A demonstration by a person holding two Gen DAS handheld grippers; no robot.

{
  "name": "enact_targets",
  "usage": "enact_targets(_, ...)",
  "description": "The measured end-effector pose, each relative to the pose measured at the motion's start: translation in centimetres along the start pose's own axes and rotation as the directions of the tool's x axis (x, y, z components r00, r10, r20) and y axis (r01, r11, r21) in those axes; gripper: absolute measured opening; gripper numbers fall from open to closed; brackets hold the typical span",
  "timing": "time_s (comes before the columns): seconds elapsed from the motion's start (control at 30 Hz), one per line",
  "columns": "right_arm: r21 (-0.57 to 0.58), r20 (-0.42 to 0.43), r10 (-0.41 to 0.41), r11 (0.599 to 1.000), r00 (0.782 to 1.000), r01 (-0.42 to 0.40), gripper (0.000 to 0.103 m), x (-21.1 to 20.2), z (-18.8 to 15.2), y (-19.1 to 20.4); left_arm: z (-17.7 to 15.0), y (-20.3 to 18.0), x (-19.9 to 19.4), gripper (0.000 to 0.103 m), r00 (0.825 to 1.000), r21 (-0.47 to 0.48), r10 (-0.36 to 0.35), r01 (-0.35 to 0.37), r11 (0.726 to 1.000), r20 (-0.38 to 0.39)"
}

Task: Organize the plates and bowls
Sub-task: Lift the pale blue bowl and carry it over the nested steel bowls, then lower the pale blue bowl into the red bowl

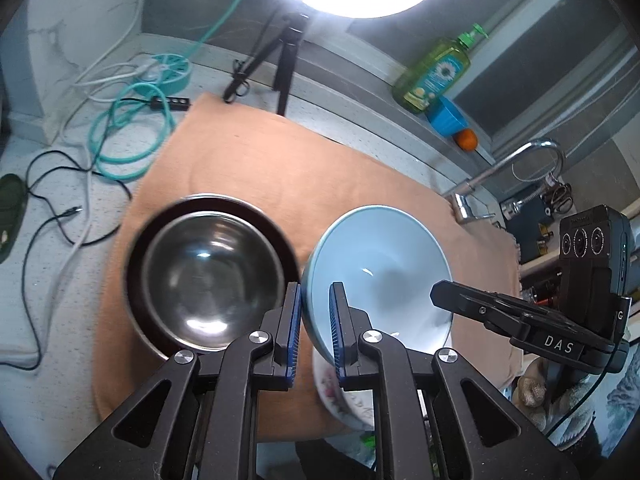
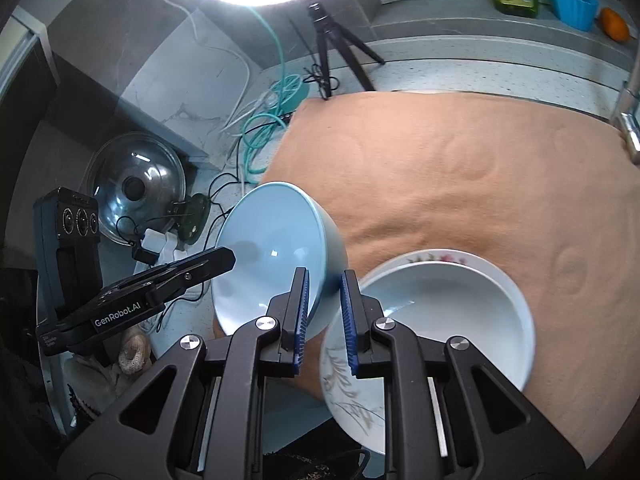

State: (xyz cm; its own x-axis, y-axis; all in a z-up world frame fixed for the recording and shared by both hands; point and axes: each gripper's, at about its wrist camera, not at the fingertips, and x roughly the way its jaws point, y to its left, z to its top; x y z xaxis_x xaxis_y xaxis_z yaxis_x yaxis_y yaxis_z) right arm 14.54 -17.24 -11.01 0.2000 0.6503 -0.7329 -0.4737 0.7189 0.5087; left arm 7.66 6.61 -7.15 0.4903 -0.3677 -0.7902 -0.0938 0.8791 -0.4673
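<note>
While both grippers clamp opposite rims of the light blue bowl [image 1: 380,264], tilted above the orange cloth [image 1: 280,168], a steel bowl [image 1: 208,272] sits just left and a flowered plate [image 2: 440,320] lies below right.

The left gripper [image 1: 315,316] and right gripper [image 2: 324,304] are each closed on the rim.

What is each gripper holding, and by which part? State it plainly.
Both hold the light blue bowl by its rim: the left gripper clamps one side, the right gripper the opposite side.
</note>
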Motion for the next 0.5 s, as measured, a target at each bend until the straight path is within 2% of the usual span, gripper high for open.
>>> enact_targets(0.27, -0.042, -0.028, 0.005, 0.999, 1.0, -0.006, 0.016, 4.1, 1.5, 4.1, 0.8, 4.3, -1.2, 0.012, 0.998, -0.041, 0.057, -0.056, 0.998, 0.018)
enact_targets(0.5, -0.065, -0.066, -0.023, 0.998, 0.998, 0.019, 0.016, 7.6, 2.2, 5.8, 1.2, 6.9, -1.2, 0.012, 0.996, -0.063, 0.083, -0.082, 0.995, 0.012)
